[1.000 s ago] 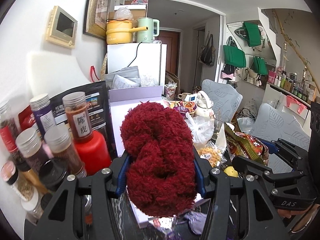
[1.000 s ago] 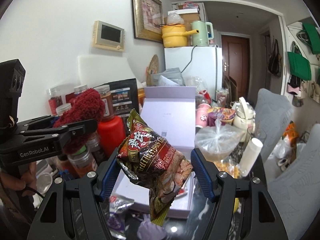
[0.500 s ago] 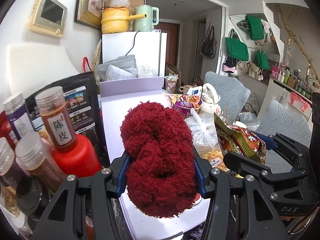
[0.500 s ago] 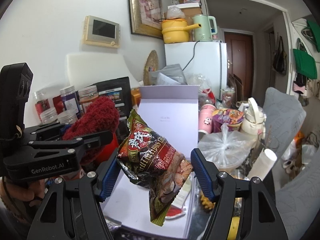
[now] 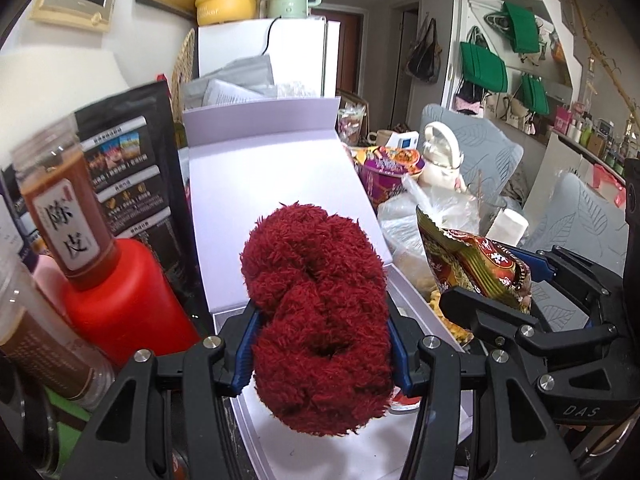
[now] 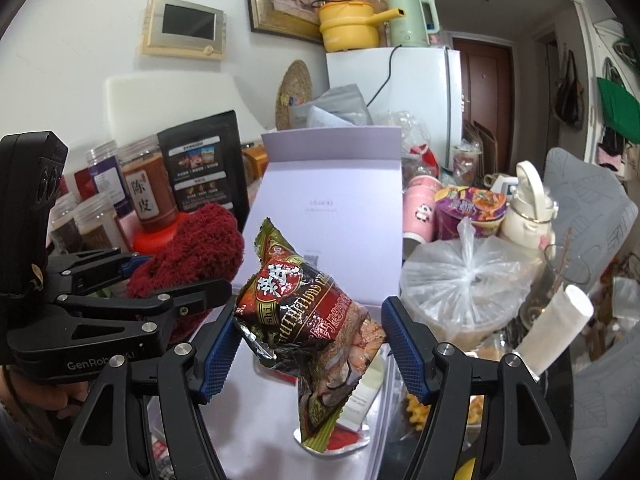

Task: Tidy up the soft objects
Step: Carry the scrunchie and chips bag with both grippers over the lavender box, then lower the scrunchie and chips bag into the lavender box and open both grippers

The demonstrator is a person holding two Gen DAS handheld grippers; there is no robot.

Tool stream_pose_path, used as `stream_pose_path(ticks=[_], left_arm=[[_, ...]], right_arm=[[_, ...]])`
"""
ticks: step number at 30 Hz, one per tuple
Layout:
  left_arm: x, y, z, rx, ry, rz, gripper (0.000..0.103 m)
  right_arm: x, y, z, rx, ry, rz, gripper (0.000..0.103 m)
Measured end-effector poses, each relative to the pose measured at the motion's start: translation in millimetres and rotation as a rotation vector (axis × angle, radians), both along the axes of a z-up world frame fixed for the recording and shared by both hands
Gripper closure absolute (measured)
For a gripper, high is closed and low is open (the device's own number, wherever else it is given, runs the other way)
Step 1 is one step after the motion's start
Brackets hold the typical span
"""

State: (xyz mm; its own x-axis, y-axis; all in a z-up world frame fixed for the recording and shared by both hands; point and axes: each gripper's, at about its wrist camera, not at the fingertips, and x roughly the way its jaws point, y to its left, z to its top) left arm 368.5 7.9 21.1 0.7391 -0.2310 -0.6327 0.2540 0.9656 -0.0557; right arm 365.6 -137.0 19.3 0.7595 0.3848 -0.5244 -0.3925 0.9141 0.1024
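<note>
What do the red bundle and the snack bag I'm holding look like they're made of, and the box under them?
Red bundle: fuzzy, matte yarn or fleece, judging by the dense short pile that bulges between the pads. Snack bag: glossy printed foil or plastic film, crinkled, with a silvery inside at the torn edge. Box: smooth, matte, pale lilac, probably rigid cardboard, its lid standing open.

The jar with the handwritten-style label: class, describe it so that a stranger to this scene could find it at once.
Start at the open white box in the middle of the cluttered table. Left of it a black pouch stands upright, with jars beside it. The jar holding orange-brown powder stands on a red lid and alone bears a white label with two large black characters.
</note>
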Motion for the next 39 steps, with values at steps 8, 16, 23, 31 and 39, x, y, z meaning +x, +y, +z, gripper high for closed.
stream_pose_path(ticks=[8, 16, 23, 31, 39], left_arm=[[25.2, -5.5, -27.0, 0.032, 0.079, -0.004, 0.05], [46.1, -7.0, -52.1, 0.035, 0.149, 0.006, 0.05], [57.7, -8.9, -71.4, 0.033, 0.21, -0.005, 0.05], [67.5, -9.4, -86.0, 0.038, 0.277, -0.006, 0.05], [76.9, -14.9, -104.4, 0.07, 0.346, -0.002, 0.05]], right_arm=[[26.1, -1.3, -24.4, -0.022, 0.072, -0.001, 0.033], [44.9, -3.4, -44.4, -0.037, 0.118, -0.019, 0.033], [59.8, -3.0, -59.7, -0.055, 0.162, -0.026, 0.033], [72.5, 0.1, -72.7, -0.051, 0.211, -0.021, 0.033], [78.5, 3.5, -76.8, -0.077, 0.212, -0.029, 0.033]])
